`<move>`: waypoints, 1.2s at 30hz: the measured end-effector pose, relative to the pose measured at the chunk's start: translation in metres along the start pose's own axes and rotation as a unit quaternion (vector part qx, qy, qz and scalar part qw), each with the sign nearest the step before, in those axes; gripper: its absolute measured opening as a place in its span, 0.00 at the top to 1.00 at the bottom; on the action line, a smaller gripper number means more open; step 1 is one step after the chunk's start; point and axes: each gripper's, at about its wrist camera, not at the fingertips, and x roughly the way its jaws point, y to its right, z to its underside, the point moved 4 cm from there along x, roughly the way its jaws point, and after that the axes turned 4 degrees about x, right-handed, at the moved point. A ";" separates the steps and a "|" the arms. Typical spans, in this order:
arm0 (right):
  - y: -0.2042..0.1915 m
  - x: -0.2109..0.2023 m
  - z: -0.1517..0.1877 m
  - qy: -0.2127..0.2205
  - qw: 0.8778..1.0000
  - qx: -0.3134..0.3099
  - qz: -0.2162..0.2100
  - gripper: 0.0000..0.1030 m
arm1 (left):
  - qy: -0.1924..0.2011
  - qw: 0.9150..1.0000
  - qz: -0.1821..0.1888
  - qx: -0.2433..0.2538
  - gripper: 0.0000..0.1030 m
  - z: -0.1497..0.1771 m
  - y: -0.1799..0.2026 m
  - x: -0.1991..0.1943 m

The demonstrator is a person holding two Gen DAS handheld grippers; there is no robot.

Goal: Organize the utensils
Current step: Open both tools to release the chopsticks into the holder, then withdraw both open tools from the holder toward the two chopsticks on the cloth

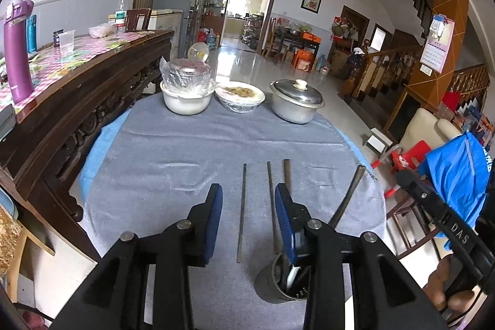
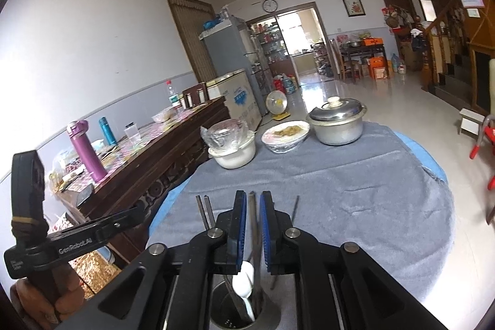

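- A round tabletop (image 1: 173,156) draped in a grey cloth (image 2: 355,194) fills both wrist views, beside a dark carved sideboard (image 1: 77,101).
- At the far edge stand a lidded metal pot (image 1: 295,104), a wrapped dish of food (image 1: 239,96) and a white bowl (image 1: 185,102) carrying a plastic-covered bowl.
- The left gripper (image 1: 248,206) hovers low over the cloth, fingers spread wide around a single chopstick (image 1: 242,212) without touching it.
- The right gripper (image 2: 253,225) stands over the metal utensil holder (image 2: 244,308), fingers narrowed onto a dark chopstick (image 2: 252,215) that runs down into the holder.
- The holder, at the near edge, contains a white spoon (image 2: 244,280) and dark utensils.
- More chopsticks (image 1: 270,200) lie loose on the cloth, pointing away from the holder.
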 end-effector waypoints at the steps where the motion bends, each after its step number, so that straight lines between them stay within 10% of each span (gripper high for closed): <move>1: 0.003 0.000 0.000 -0.001 1.000 0.005 0.002 0.90 | 0.000 1.000 0.000 -0.001 0.65 0.000 -0.001 0.000; 17: 0.040 0.013 0.014 -0.036 0.997 0.038 0.056 0.89 | -0.059 0.997 -0.047 -0.021 0.43 0.045 -0.044 0.021; 27: 0.071 0.026 0.032 -0.073 0.991 0.060 0.099 0.83 | -0.145 0.977 -0.143 -0.060 0.43 0.124 -0.117 0.028; 36: 0.068 0.036 0.035 -0.088 0.988 0.051 0.118 0.83 | -0.126 0.978 -0.156 -0.049 0.37 0.111 -0.121 0.019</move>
